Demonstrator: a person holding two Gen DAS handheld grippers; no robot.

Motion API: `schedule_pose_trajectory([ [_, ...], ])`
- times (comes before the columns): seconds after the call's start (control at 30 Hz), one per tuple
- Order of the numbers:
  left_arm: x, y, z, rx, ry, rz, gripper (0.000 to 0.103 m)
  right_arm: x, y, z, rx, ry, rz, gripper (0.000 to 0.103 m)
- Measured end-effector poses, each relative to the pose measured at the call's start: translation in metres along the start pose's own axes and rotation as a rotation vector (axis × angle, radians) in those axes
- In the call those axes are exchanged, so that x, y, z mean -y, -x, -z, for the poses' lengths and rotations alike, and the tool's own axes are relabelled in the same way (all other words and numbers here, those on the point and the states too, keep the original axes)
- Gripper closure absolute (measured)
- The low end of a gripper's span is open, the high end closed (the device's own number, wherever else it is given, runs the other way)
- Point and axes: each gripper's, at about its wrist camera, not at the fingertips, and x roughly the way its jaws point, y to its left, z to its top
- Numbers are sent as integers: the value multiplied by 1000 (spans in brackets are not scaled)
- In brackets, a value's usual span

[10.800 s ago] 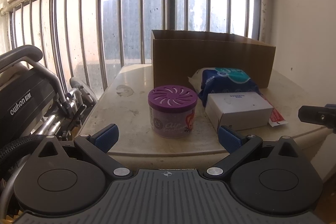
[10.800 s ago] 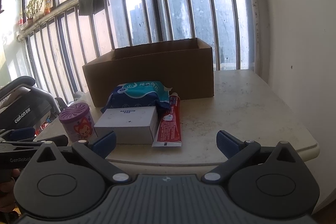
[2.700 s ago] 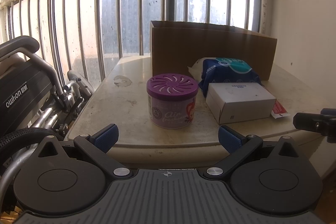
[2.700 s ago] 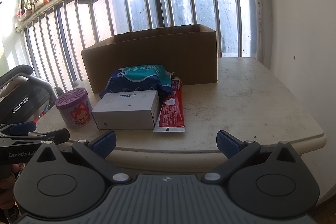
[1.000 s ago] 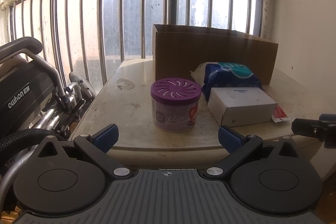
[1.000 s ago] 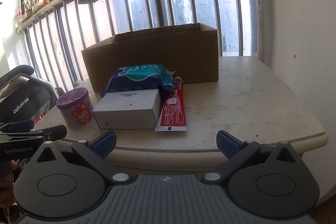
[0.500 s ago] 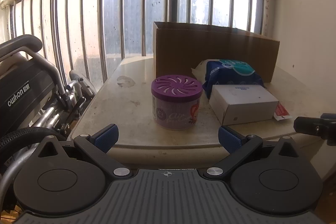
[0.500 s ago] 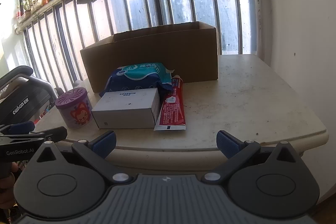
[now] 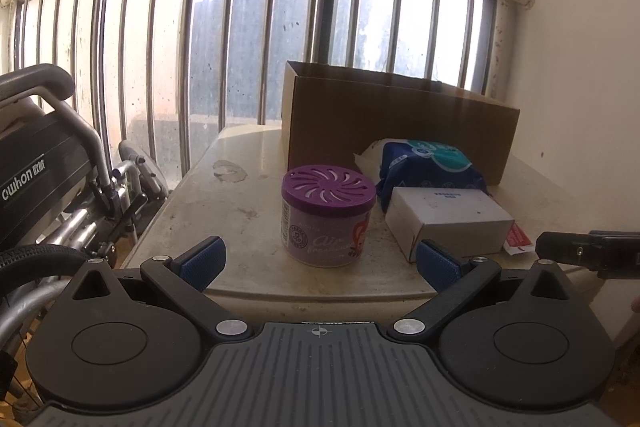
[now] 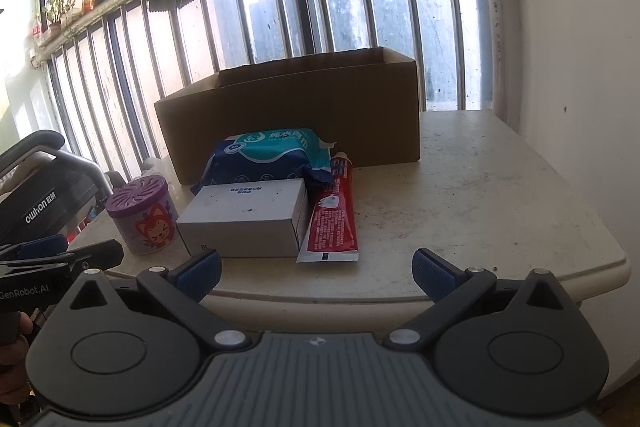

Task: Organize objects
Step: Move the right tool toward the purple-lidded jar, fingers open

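Observation:
A purple-lidded air freshener tub (image 9: 328, 223) (image 10: 143, 218) stands near the table's front left. Right of it lies a white box (image 9: 450, 217) (image 10: 244, 217), with a blue-green wipes pack (image 9: 426, 167) (image 10: 272, 153) behind it and a red toothpaste tube (image 10: 333, 215) beside it. An open cardboard box (image 9: 396, 119) (image 10: 292, 107) stands at the back. My left gripper (image 9: 320, 261) is open, just short of the tub. My right gripper (image 10: 316, 273) is open before the table edge, facing the toothpaste.
The beige table (image 10: 500, 195) has a rounded front edge. Window bars (image 9: 224, 47) run behind it and a white wall (image 10: 580, 67) closes the right side. A folded wheelchair (image 9: 44, 179) stands left of the table.
My left gripper has edged slightly closer to the air freshener tub. My right gripper has barely shifted. Both stay open.

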Motion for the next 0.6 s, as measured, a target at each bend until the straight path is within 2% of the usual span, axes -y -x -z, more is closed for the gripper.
schedule_pose_trajectory([
  [0.1, -1, -7, -2, 8, -18, -13, 2, -2, -2, -7, 9, -10, -40, 0],
  [0.33, -13, -37, -5, -24, 11, -10, 20, -16, -11, -36, 41, 64, -126, 0],
  [0.5, -16, -53, -7, -36, -2, 19, 20, -25, -29, -64, 32, 97, -201, 0],
  [0.6, -13, -59, -9, -32, -31, 33, 23, -33, -42, -77, 21, 125, -225, 2],
])
